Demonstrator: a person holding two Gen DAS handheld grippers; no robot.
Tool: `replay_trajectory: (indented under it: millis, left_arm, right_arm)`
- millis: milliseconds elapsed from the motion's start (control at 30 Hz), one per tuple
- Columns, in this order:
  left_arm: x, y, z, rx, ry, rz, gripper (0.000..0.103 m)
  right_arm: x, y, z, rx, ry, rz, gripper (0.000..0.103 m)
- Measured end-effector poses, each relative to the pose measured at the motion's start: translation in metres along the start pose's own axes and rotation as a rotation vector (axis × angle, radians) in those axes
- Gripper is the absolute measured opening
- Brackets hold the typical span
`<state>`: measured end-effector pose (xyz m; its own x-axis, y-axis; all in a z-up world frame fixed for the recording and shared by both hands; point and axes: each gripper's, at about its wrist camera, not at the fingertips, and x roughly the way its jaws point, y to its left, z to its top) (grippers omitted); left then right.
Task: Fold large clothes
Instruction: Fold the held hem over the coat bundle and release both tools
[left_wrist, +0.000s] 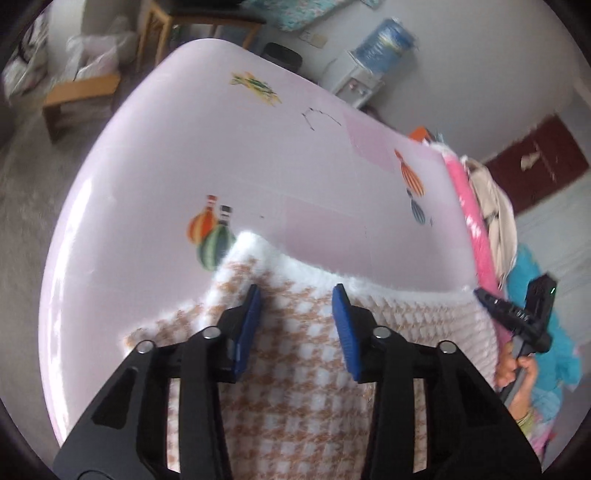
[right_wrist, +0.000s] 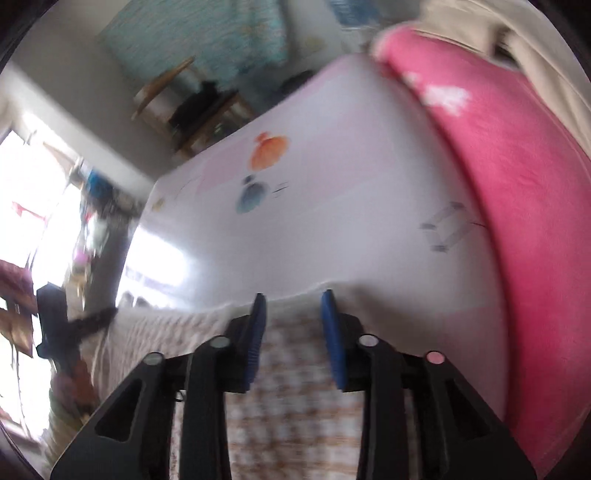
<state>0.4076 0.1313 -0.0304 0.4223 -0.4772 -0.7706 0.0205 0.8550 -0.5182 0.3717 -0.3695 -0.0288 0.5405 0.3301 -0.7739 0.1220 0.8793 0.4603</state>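
Two open claws poise over a houndstooth garment (left_wrist: 295, 369) spread on a bed (left_wrist: 258, 155) with a pale pink, balloon-printed sheet, its fuzzy white edge lying across the near side.

The risk, as it looks from here, is a lopsided fold: with neither claw gripping, one side could be pinched before the other, or a claw could catch only the top layer of the thick fabric, and the edge would sag or skew. The bedsheet under the fabric could also get nipped and drag along. The right wrist view is blurred, so that claw appears to be moving, which makes a clean pinch less sure. A pink blanket (right_wrist: 517, 184) heaped along the bed's right edge sits near enough to snag a wide swing.

The left claw (left_wrist: 297, 299) stands released, blue pads well apart above the garment's far edge, holding nothing. The right claw (right_wrist: 291, 306) is likewise released, a little narrower, over the same edge further right; whether its tips touch the cloth cannot be told.
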Motion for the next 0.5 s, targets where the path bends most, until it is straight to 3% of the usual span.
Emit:
replay_trajectory:
  millis: [67,133,167,267,367,433,500]
  left_arm:
    - [-0.019,0.002,0.000,0.008,-0.049,0.101,0.040]
    - [-0.034,-0.009,-0.003,0.048,-0.101,0.165,0.044]
    - [-0.046,-0.019,-0.007,0.088,-0.125,0.152,0.044]
    - [-0.065,-0.064,-0.035,0.254,-0.163,0.118,0.046]
    - [-0.049,-0.119,-0.074,0.446,-0.123,0.125,0.046]
    - [-0.026,-0.146,-0.102,0.522,-0.086,0.153,0.047]
    - [0.003,-0.157,-0.123,0.546,-0.051,0.230,0.047]
  right_arm:
    - [-0.021,-0.006,-0.002,-0.012,-0.042,-0.118,0.029]
    - [-0.049,-0.001,-0.009,-0.051,-0.088,-0.143,0.029]
    - [-0.065,0.013,-0.018,-0.104,-0.115,-0.143,0.030]
    - [-0.079,0.056,-0.047,-0.264,-0.117,-0.103,0.046]
    - [-0.068,0.106,-0.089,-0.439,-0.055,-0.064,0.047]
    - [-0.051,0.124,-0.105,-0.499,-0.034,-0.077,0.047]
    - [-0.022,0.129,-0.117,-0.518,0.024,-0.104,0.047]
